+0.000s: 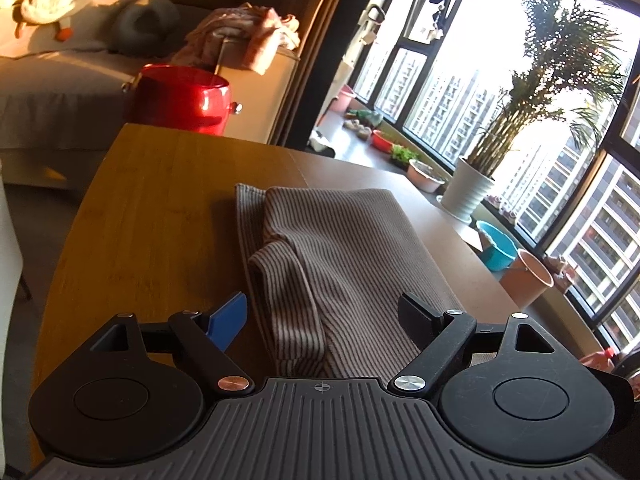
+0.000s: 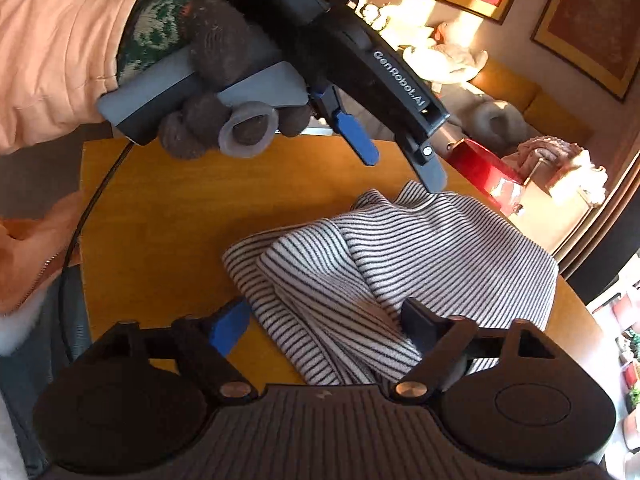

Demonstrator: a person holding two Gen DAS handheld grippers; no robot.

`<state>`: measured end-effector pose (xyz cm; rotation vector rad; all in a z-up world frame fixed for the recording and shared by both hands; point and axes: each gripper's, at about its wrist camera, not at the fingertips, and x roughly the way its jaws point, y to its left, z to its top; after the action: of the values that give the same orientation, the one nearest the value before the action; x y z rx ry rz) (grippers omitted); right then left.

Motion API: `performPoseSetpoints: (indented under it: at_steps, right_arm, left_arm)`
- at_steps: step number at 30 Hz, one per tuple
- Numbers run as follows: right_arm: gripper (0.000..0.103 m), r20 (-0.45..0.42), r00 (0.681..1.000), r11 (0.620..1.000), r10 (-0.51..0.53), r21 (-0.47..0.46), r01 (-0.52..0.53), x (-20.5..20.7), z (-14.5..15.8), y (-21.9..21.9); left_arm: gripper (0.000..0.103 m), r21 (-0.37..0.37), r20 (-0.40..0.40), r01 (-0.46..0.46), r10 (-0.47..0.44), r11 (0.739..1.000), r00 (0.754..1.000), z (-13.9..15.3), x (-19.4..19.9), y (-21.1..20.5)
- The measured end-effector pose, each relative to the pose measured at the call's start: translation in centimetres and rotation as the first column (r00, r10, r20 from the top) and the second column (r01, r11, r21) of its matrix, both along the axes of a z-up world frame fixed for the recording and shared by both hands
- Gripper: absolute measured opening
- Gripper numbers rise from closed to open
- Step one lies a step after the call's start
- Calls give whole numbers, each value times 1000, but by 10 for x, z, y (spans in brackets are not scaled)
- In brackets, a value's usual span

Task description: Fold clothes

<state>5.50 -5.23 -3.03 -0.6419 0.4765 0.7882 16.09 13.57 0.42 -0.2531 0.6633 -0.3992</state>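
Note:
A black-and-white striped garment [image 1: 340, 248] lies folded in layers on the round wooden table [image 1: 152, 216]. My left gripper [image 1: 324, 316] is open, its blue finger and black finger standing wide on either side of the garment's near end. In the right wrist view the garment [image 2: 420, 248] has a folded sleeve or flap on its left. My right gripper [image 2: 324, 326] is also open, with the cloth's near edge between its fingers. A gloved hand [image 2: 224, 60] holds the left gripper [image 2: 400, 164] above the garment's far edge, with its dark finger close to the cloth.
A red bucket [image 1: 180, 96] stands beyond the table's far edge, beside a sofa [image 1: 60, 80] with a pile of pink clothes [image 1: 248, 36]. A potted palm [image 1: 468, 196] and bowls line the window sill on the right. A cable [image 2: 80, 220] hangs at the table's left.

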Motion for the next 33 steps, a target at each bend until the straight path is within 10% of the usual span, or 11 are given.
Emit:
performPoseSetpoints:
  at_steps: [10, 20, 25, 33]
  right_arm:
    - [53, -361, 916, 935, -174, 233, 269, 40, 18, -33]
    - [39, -731, 675, 702, -99, 430, 568, 87, 2, -95]
    - [36, -799, 600, 636, -47, 439, 635, 100, -10, -106]
    - [34, -809, 587, 634, -36, 436, 639, 109, -12, -105]
  left_arm:
    - [90, 5, -1, 8, -8, 1000, 1000, -1, 1, -2]
    - [95, 122, 50, 111, -118, 986, 992, 6, -21, -10]
    - [95, 219, 104, 240, -267, 946, 958, 11, -45, -18]
    - [95, 381, 105, 402, -470, 833, 876, -1, -73, -36]
